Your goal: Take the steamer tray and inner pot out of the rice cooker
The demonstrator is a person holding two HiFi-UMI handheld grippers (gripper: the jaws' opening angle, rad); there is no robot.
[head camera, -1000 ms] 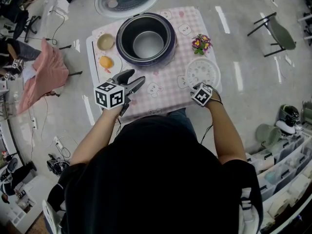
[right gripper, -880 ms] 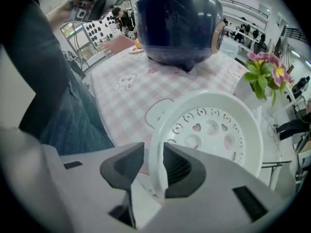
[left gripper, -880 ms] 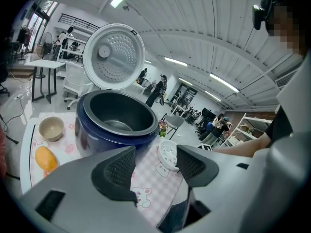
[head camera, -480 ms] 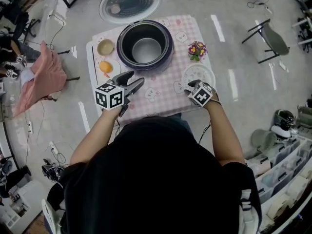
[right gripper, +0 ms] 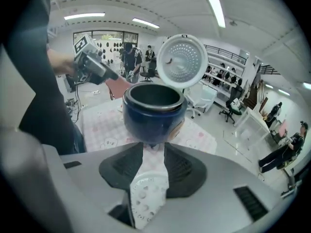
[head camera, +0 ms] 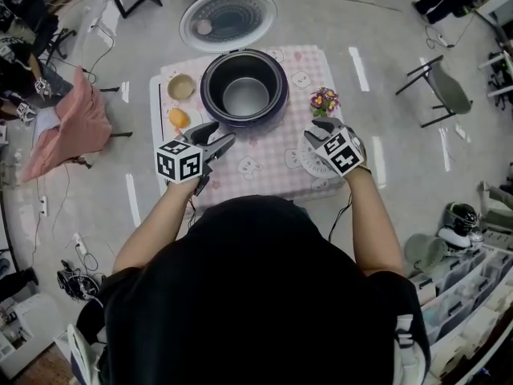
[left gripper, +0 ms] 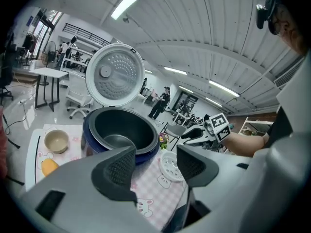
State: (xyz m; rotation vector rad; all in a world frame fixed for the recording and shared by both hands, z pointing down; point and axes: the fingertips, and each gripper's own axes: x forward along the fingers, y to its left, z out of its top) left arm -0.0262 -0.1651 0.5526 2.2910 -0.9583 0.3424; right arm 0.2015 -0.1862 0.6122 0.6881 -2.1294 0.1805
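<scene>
Steamer tray [head camera: 308,163]: largely covered by the right gripper [head camera: 318,131] in the head view; only its rim shows at the gripper's 8 o'clock. Table [head camera: 268,147]: 6 o'clock edge hidden behind the person's head [head camera: 240,247].

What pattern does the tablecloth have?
The tablecloth is a pink-and-white check with small cartoon animal faces, clearest in the head view.

You hold the left gripper [head camera: 218,133] and right gripper [head camera: 314,133] over a pink checked table [head camera: 272,157], the right above the white steamer tray [head camera: 307,162], with the open rice cooker [head camera: 244,95] beyond them.
</scene>
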